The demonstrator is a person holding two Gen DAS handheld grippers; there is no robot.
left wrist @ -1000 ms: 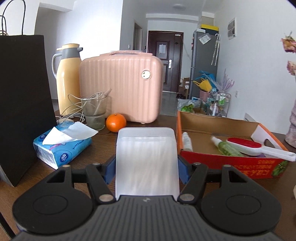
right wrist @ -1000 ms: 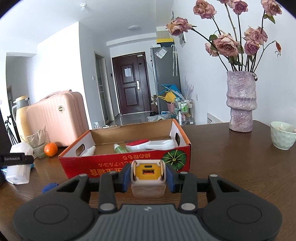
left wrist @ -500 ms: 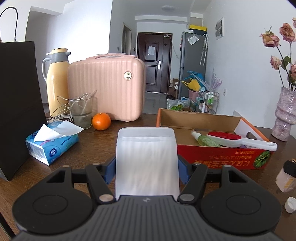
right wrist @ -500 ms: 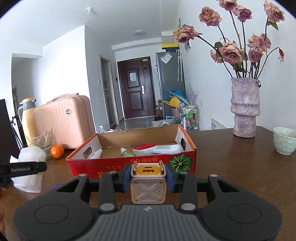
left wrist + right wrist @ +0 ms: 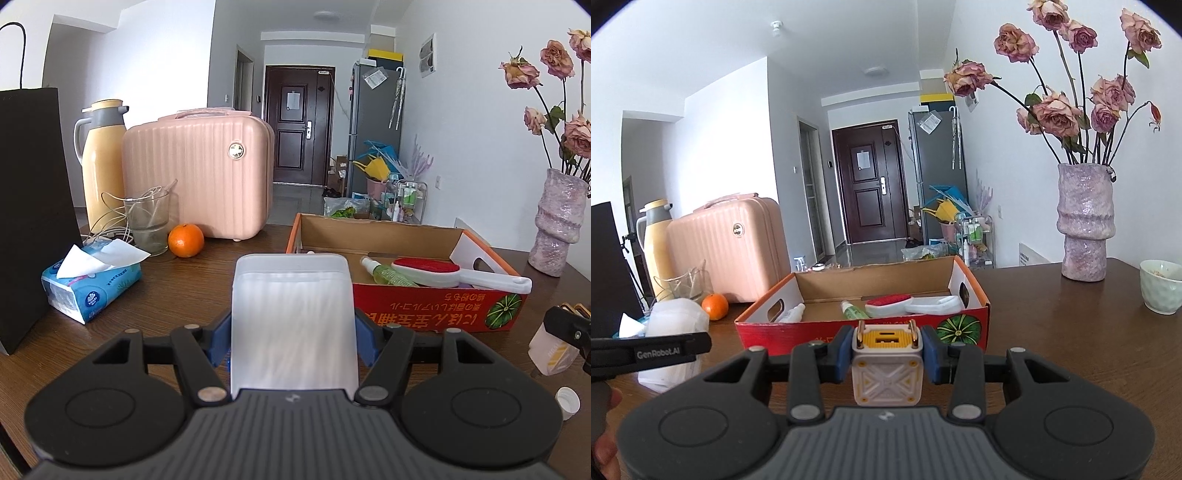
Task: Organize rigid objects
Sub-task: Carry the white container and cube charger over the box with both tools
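left gripper (image 5: 293,332) jaws clamped on a frosted white box (image 5: 293,325); right gripper (image 5: 884,356) jaws squeezing a cube charger (image 5: 884,363), red carton (image 5: 864,314) just ahead

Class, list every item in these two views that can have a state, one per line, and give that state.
left gripper: shut on white container
white container: held, open top
right gripper: shut on charger cube
charger cube: held
cardboard box: open, holding items
tissue pack: open, tissue sticking out
door: closed

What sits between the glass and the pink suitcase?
An orange sits there on the table, in front of the gap between the glass and pink suitcase, in the left view.
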